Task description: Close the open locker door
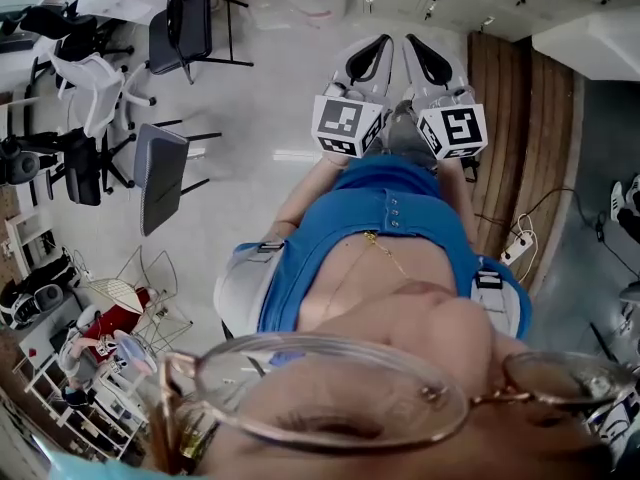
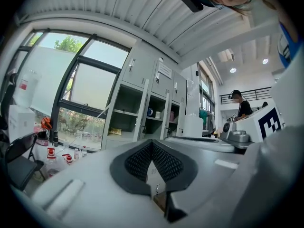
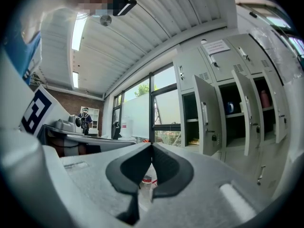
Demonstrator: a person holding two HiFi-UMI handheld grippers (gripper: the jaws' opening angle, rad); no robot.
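The grey lockers point(image 2: 151, 109) stand ahead beside a big window, with several doors swung open. In the right gripper view the lockers point(image 3: 223, 103) fill the right side, and an open door point(image 3: 207, 116) juts toward me with another open door point(image 3: 241, 112) beside it. A mug and a bottle sit on the shelves inside. My left gripper point(image 2: 152, 143) is shut with nothing in it. My right gripper point(image 3: 152, 147) is shut and empty too. From the head view, the left gripper point(image 1: 372, 56) and the right gripper point(image 1: 426, 58) are side by side in front of my body, well short of the lockers.
Black chairs point(image 1: 190, 23) and a grey chair point(image 1: 158, 173) stand on the pale floor to my left. A wooden strip point(image 1: 520, 138) with a power strip point(image 1: 517, 248) runs along my right. Bottles point(image 2: 50, 153) stand by the window. A person point(image 2: 241, 106) is far off.
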